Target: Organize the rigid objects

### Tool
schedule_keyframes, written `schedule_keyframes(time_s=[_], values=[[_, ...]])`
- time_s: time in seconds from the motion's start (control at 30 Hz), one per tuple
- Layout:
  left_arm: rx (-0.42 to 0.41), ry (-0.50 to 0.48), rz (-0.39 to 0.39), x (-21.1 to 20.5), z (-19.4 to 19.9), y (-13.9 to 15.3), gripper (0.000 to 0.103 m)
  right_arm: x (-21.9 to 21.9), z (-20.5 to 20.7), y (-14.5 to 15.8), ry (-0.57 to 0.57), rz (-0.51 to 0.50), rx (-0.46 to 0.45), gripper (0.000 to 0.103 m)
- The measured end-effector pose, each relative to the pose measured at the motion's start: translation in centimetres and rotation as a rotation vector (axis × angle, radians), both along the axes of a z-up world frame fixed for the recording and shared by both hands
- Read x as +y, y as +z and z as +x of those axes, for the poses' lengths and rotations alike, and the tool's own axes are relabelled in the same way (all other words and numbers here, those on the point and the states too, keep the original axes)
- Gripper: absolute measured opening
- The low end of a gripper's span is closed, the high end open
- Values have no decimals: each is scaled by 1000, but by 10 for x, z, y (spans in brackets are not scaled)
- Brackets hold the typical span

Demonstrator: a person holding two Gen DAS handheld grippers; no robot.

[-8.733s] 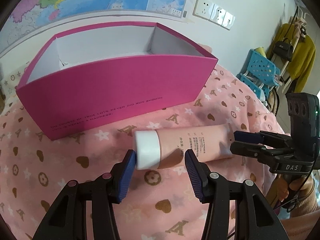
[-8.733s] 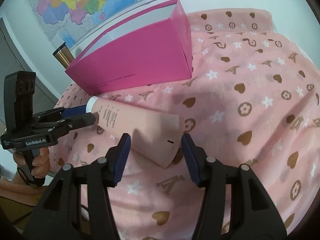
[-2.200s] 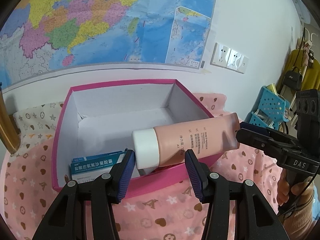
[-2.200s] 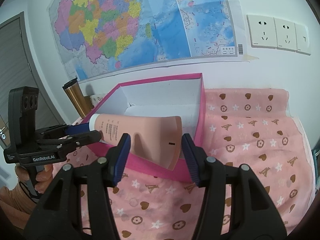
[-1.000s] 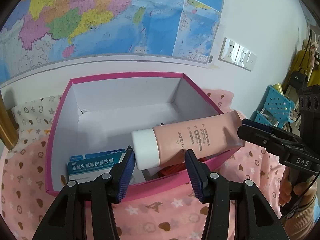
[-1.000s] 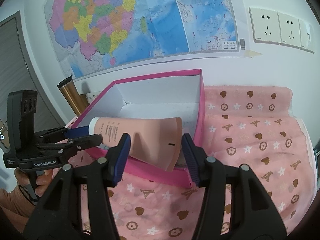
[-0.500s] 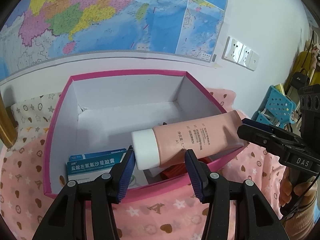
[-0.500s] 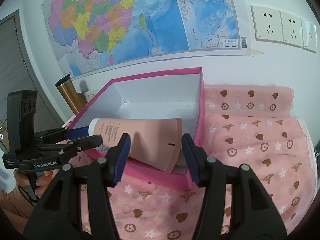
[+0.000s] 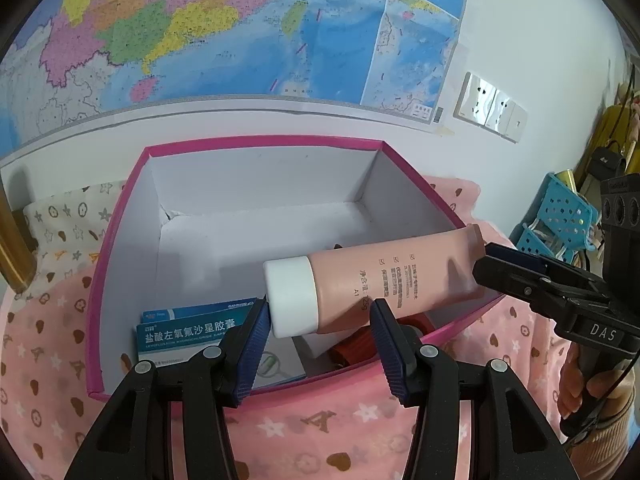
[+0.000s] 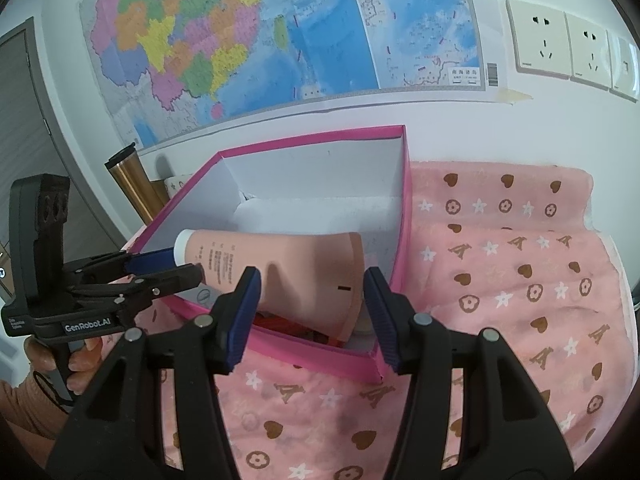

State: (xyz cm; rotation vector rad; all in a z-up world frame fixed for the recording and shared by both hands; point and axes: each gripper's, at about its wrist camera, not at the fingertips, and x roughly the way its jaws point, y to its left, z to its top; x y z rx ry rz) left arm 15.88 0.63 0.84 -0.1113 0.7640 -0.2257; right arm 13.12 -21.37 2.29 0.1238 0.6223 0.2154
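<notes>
A pink tube (image 9: pixel 384 276) with a white cap (image 9: pixel 291 296) hangs level over the open magenta box (image 9: pixel 120 216). My left gripper (image 9: pixel 318 332) is shut on its cap end. My right gripper (image 10: pixel 310 304) is shut on its flat crimped end (image 10: pixel 320 280). In the right wrist view the tube spans the box's near corner (image 10: pixel 372 364). Inside the box lie a blue and white medicine carton (image 9: pixel 188 330) and a red object (image 9: pixel 356 344), partly hidden under the tube.
The box stands on a pink patterned cloth (image 10: pixel 520 280) against a wall with a map (image 9: pixel 240 28). A gold flask (image 10: pixel 132 184) stands left of the box. Blue plastic stools (image 9: pixel 560 216) are at the far right.
Both grippers have carried the tube from the cloth up and over the box. In the last second it has sunk slightly toward the box opening.
</notes>
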Motion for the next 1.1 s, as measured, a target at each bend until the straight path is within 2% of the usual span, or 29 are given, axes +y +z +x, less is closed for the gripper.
schedule_keyframes(time_s=[0.43, 0.63, 0.73, 0.83, 0.9, 0.97, 1.03, 1.1], values=[[33, 17, 7, 1, 8, -7, 53, 2, 5, -6, -9, 5, 24, 58], [-13, 24, 17, 4, -7, -2, 67, 5, -5, -5, -14, 8, 0, 66], [-61, 26, 9, 5, -23, 5, 78, 10, -18, -2, -5, -2, -34, 68], [-111, 31, 11, 7, -40, 13, 86, 20, -35, 1, -3, -32, -85, 81], [-135, 30, 15, 7, -50, 16, 91, 28, -46, 2, 4, -60, -122, 85], [-163, 47, 26, 9, -63, 19, 103, 41, -58, 1, 3, -104, -156, 89], [-180, 62, 31, 12, -75, 19, 103, 50, -66, -3, 5, -140, -178, 101], [-179, 80, 41, 14, -81, 18, 103, 59, -77, -8, -8, -174, -204, 103]])
